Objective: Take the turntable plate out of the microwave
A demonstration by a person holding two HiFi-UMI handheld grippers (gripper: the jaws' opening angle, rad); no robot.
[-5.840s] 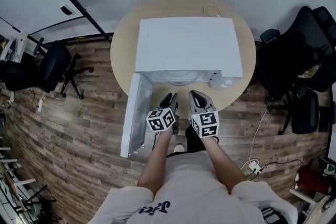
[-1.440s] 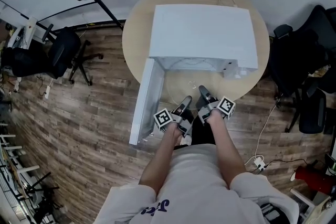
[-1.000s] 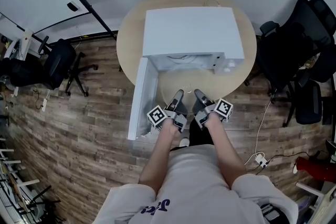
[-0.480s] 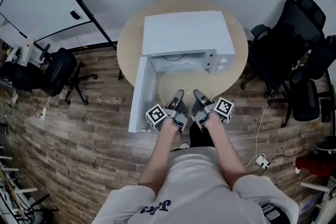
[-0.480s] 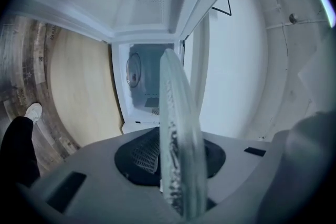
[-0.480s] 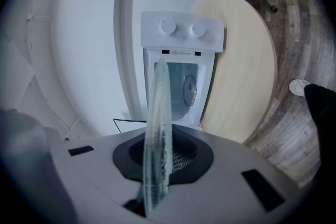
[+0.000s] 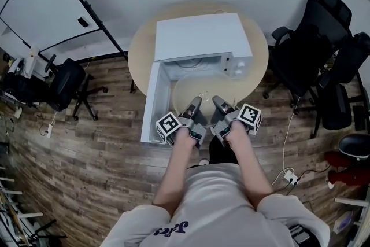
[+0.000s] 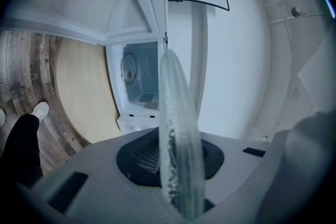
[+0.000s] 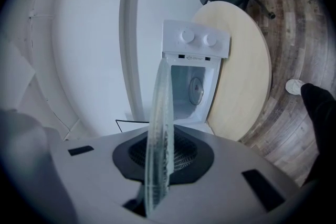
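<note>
We see a round wooden table [image 7: 139, 58] on a plank floor [image 7: 87, 170]. A white microwave [image 7: 199, 37] sits on the table's far half. Its door [image 7: 151, 102] is swung open toward the near left edge. The clear glass turntable plate [image 7: 203, 88] is out of the microwave. It's held in the air over the table's near edge, just in front of the opening, lying about flat. The left gripper [image 7: 195, 103] pinches the plate's near rim on the left. Its jaws have just been closing, with the rim between them. The right gripper [image 7: 217, 102] is clamped on the near rim just beside it. In both gripper views the plate is edge-on and runs straight into the jaws.
</note>
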